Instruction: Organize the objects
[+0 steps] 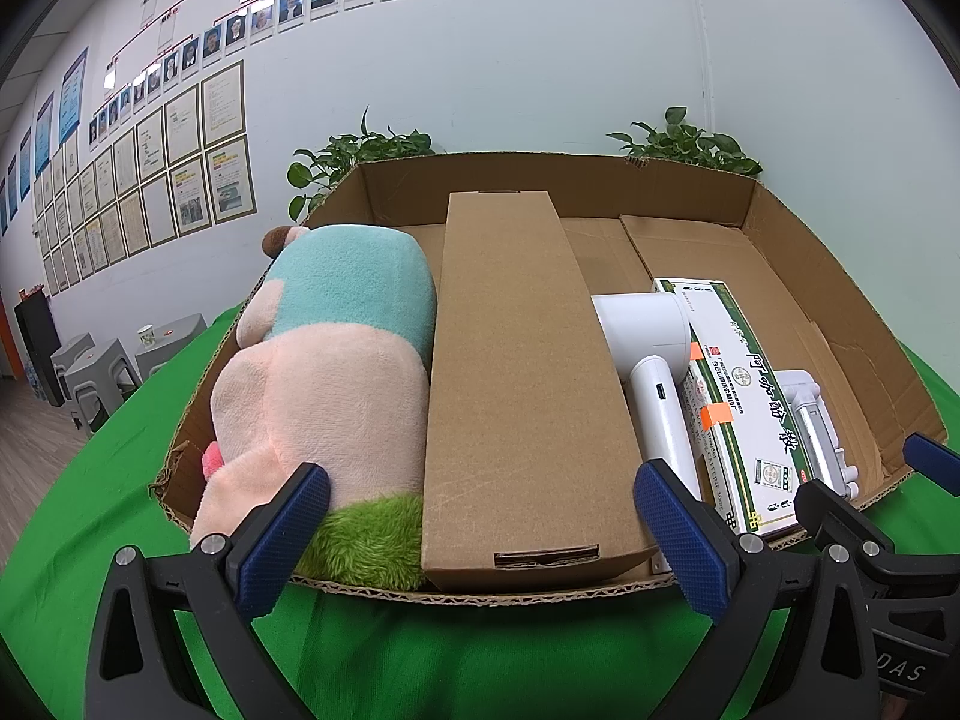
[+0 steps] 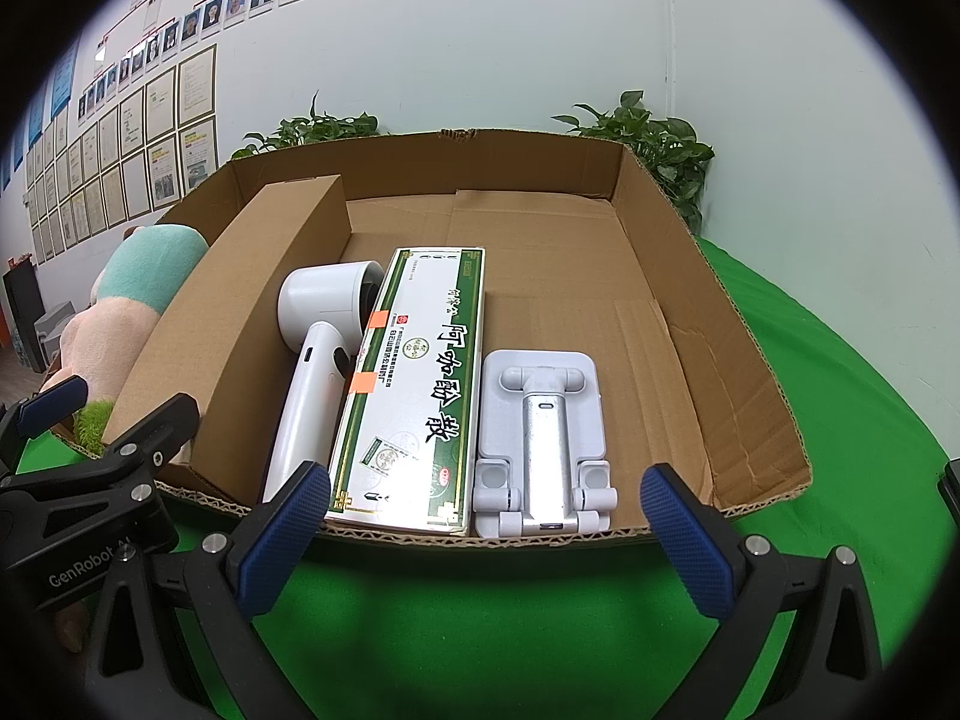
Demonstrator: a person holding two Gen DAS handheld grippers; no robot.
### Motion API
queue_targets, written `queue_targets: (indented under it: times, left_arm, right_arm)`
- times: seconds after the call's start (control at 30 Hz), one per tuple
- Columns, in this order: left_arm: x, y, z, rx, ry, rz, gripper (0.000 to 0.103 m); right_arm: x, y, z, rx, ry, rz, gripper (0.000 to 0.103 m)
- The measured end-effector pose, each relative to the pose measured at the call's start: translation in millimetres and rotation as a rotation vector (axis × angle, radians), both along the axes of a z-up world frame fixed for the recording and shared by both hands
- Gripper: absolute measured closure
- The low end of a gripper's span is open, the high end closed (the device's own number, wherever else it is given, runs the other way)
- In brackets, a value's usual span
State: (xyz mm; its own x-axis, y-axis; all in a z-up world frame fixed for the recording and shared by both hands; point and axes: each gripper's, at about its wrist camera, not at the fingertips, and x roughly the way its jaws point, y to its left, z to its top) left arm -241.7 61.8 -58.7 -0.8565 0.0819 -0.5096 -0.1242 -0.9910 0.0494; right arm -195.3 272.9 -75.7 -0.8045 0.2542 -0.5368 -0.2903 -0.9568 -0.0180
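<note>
A shallow cardboard tray (image 1: 798,276) (image 2: 744,372) lies on a green cloth. Inside it, left to right, lie a pink and teal plush toy (image 1: 324,372) (image 2: 138,294), a long brown carton (image 1: 516,384) (image 2: 240,336), a white handheld fan (image 1: 654,354) (image 2: 312,360), a green-and-white medicine box (image 1: 744,402) (image 2: 414,390) and a white folding phone stand (image 1: 816,432) (image 2: 543,438). My left gripper (image 1: 480,534) hangs open just before the tray's near rim, in front of the brown carton. My right gripper (image 2: 486,540) is open too, in front of the medicine box and the stand. Neither holds anything.
The green cloth (image 2: 870,360) covers the table around the tray. Potted plants (image 1: 354,156) (image 2: 654,144) stand behind the tray against a white wall with framed papers. Grey stools (image 1: 96,366) stand on the floor at far left. The tray's right part (image 2: 600,276) is bare cardboard.
</note>
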Motion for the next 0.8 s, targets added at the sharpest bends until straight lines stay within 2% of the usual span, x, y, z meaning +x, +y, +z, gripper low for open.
queue_targets:
  times: [0.8]
  left_arm:
    - [0.5,-0.3,0.2,-0.001,0.000,0.000,0.000]
  right_arm:
    - [-0.1,0.1,0.1,0.000,0.000,0.000,0.000]
